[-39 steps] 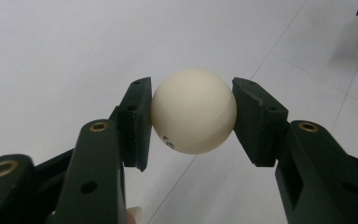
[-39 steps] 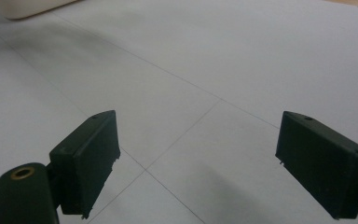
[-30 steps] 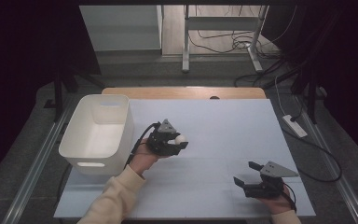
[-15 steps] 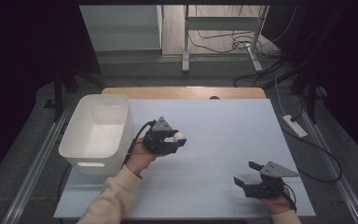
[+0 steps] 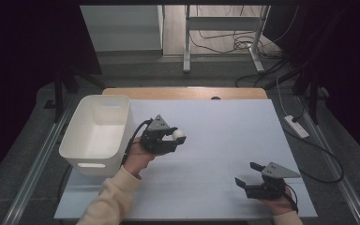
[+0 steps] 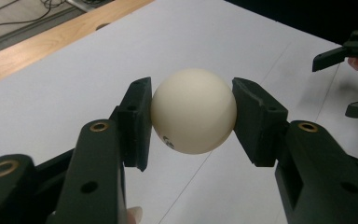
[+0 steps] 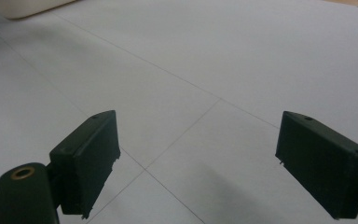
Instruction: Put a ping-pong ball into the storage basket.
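My left gripper [image 5: 174, 137] is shut on a cream-white ball [image 5: 178, 134], held above the white table just right of the white bin [image 5: 96, 132]. Up close in the left gripper view the ball [image 6: 194, 110] sits squeezed between both black pads [image 6: 137, 122], with a small dark mark low on its left side. My right gripper [image 5: 247, 176] rests low near the table's front right, jaws wide apart and holding nothing. The right gripper view has its pads [image 7: 87, 156] spread over bare table. The right gripper [image 6: 354, 77] also appears far off at the edge of the left gripper view.
The white rectangular bin stands at the table's left side, its inside looking bare. A wooden strip [image 5: 187, 93] runs along the table's far edge. Cables and a power strip [image 5: 296, 126] lie on the floor to the right. White table surface [image 5: 225, 136] stretches between the two grippers.
The left gripper with the ball has shifted slightly left and toward the bin's side. The right gripper has stayed put.
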### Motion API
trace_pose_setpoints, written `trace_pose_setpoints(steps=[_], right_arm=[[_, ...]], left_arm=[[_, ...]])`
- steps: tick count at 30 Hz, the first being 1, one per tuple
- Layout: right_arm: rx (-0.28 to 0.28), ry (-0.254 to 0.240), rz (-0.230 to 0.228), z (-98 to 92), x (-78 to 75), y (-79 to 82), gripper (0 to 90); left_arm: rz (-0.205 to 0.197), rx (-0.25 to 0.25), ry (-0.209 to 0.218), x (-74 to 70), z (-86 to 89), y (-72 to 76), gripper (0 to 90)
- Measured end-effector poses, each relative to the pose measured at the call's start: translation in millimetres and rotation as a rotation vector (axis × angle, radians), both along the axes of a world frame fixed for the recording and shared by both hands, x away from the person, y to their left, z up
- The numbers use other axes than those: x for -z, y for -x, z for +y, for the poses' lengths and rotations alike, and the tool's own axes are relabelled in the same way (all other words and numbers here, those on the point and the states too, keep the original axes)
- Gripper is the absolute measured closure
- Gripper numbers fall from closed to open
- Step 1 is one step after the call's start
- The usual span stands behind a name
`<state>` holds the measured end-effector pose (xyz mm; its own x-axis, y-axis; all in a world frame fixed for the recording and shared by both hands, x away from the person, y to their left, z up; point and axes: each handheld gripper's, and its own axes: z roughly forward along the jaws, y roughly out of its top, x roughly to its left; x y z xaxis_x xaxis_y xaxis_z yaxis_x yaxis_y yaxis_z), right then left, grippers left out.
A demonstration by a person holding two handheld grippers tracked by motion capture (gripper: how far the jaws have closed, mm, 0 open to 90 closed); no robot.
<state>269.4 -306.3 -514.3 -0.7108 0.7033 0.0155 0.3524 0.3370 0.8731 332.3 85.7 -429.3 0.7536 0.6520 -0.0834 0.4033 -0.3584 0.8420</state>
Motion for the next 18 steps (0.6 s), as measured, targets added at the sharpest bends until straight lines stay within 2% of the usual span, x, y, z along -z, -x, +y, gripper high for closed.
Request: trace_pose_setpoints(steps=[18], right_arm=[[0.0, 0.001, -0.002, 0.1, -0.1, 0.0, 13.0]], left_arm=[[-0.055, -0.018, 0.041, -17.2, 13.2, 6.6, 50.6]])
